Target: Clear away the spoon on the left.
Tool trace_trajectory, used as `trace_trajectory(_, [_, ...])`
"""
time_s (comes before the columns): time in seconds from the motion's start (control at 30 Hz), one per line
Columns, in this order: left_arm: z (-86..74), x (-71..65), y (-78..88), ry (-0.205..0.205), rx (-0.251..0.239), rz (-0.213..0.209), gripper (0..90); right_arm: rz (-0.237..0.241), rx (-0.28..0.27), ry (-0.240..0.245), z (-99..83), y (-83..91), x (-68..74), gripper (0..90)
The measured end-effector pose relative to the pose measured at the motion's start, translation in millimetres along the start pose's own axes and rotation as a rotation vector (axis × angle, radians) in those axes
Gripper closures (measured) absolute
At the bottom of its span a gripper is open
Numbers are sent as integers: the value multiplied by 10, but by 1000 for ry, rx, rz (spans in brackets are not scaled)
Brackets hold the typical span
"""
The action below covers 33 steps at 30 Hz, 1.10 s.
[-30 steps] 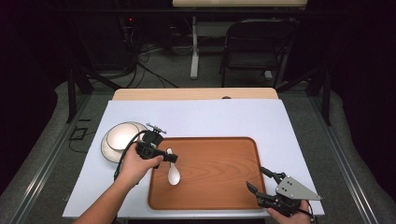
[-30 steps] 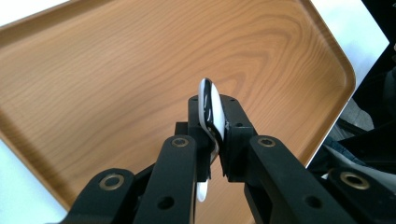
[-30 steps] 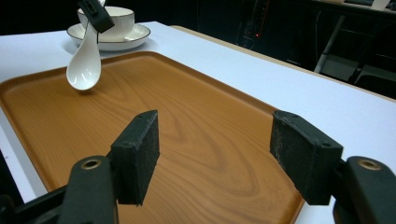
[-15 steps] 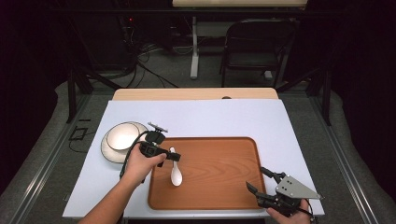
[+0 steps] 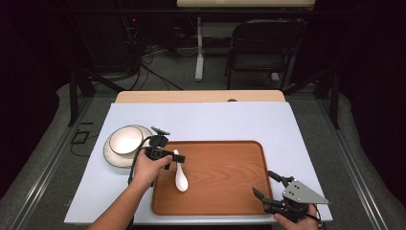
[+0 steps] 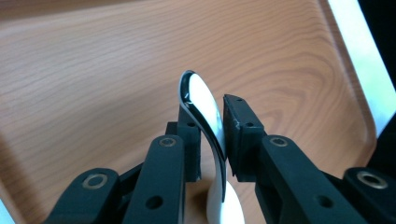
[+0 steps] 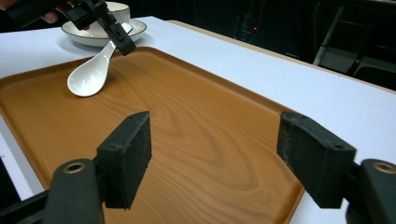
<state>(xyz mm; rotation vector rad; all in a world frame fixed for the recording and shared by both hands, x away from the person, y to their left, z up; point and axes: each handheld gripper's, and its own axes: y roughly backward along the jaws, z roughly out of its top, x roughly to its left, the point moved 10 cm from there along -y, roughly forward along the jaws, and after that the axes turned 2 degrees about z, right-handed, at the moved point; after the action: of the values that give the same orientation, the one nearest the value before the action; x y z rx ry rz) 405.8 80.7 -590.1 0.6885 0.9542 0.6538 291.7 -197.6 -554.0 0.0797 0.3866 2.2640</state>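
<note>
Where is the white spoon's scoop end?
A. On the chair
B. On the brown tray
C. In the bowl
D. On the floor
B: the spoon's scoop end rests on the tray, while its handle sits between the left gripper's fingers.

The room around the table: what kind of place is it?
Probably a lab or studio set up for recording, not a dining room. The table stands in a dark room, loose cables run over the floor behind it, and an empty folding chair waits beside a desk leg.
</note>
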Motion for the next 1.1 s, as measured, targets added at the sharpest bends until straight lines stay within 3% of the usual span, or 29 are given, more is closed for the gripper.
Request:
trace_trajectory(0.33, [-20,152,-110,50,5,22,722,-6,-1,5,-1,1,-6,241])
trace_trajectory(0.67, [-14,194,-130,75,6,47,566,-7,-2,3,-1,3,-9,240])
trace_trajectory(0.8, [-9,206,-112,73,13,75,473,-7,-3,4,0,5,-9,240])
trace_trajectory(1.03, [-4,220,-101,61,14,105,435,-9,-2,5,-1,4,-11,237])
trace_trajectory(1.1, [-2,226,-94,56,13,110,434,-34,8,20,-18,-6,-31,230])
